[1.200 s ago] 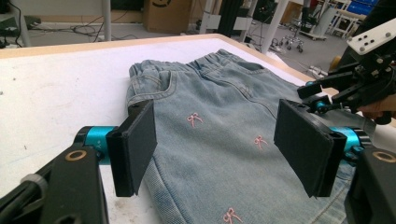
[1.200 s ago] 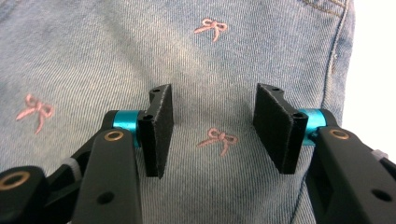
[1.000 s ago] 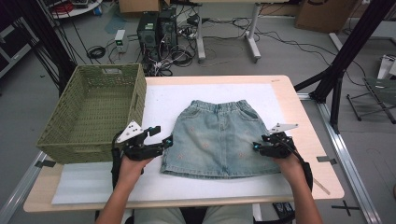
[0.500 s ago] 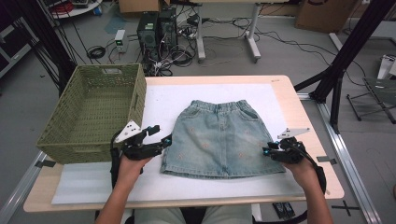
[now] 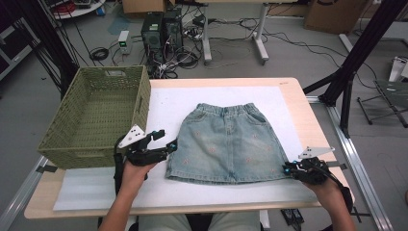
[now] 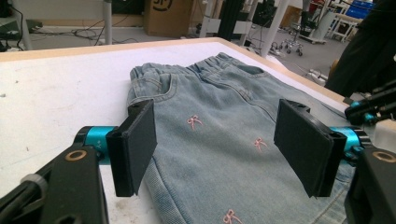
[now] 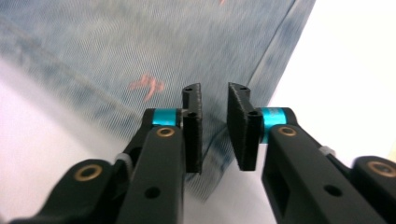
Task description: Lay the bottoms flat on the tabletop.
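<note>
Closing right claw point(image 7: 214, 128) (skirt point(image 7: 140, 51) corner between)

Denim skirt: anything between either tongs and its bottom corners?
Nothing visible. The left tongs stand wide open over the denim skirt at its lower-left corner. The right tongs have just been closing at the lower-right corner, a narrow gap left between the pads, bare white mat around.

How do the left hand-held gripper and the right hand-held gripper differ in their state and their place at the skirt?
The left hand-held gripper has wide-open jaws at the denim skirt's left hem corner; the right hand-held gripper has jaws that have just been closing, now narrowly apart at the right hem corner. The left jaws straddle flat cloth; the right ones have the hem corner between them. Both are black with blue parts.
</note>
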{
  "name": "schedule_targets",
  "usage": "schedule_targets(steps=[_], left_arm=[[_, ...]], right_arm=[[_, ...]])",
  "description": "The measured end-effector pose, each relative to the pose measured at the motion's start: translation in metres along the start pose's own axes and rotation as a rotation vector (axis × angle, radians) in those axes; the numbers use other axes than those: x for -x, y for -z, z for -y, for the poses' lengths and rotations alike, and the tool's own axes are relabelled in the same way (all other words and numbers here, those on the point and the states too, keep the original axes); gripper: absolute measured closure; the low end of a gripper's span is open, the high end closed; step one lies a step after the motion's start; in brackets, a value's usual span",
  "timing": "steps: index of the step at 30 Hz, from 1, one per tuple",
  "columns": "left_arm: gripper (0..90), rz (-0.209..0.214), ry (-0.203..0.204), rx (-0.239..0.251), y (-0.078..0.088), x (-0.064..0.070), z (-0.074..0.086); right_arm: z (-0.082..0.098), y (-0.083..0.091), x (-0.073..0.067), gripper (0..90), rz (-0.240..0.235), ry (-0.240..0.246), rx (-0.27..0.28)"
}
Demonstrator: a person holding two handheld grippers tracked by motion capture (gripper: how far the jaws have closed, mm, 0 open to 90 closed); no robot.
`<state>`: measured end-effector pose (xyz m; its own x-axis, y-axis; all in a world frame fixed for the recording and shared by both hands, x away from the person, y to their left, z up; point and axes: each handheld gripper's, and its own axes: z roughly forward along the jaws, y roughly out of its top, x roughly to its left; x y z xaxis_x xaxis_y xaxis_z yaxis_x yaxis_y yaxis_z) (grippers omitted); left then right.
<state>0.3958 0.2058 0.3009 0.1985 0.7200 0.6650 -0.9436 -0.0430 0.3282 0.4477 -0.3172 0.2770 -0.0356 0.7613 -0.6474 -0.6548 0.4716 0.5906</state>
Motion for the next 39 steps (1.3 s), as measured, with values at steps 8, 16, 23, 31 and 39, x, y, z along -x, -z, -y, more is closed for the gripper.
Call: schedule_targets(steps=[8,16,23,31,39], left_arm=[[29.7,0.001,-0.005,-0.003,0.001,0.0,0.0],[29.7,0.006,-0.012,0.003,0.006,0.001,0.001],[29.7,0.008,-0.011,0.012,0.01,0.001,0.002],[29.7,0.015,-0.014,0.015,0.01,0.003,0.001],[29.7,0.017,-0.017,0.02,0.012,0.003,0.001]], right_arm=[[-0.019,0.0,-0.003,56.0,-0.01,-0.085,0.142],[-0.072,-0.036,-0.021,48.7,-0.065,-0.076,0.206],[-0.123,-0.078,-0.041,33.7,-0.075,-0.03,0.156],[-0.139,-0.118,-0.057,34.0,-0.063,0.017,0.018],[-0.138,-0.117,-0.063,31.2,-0.045,0.036,0.003]])
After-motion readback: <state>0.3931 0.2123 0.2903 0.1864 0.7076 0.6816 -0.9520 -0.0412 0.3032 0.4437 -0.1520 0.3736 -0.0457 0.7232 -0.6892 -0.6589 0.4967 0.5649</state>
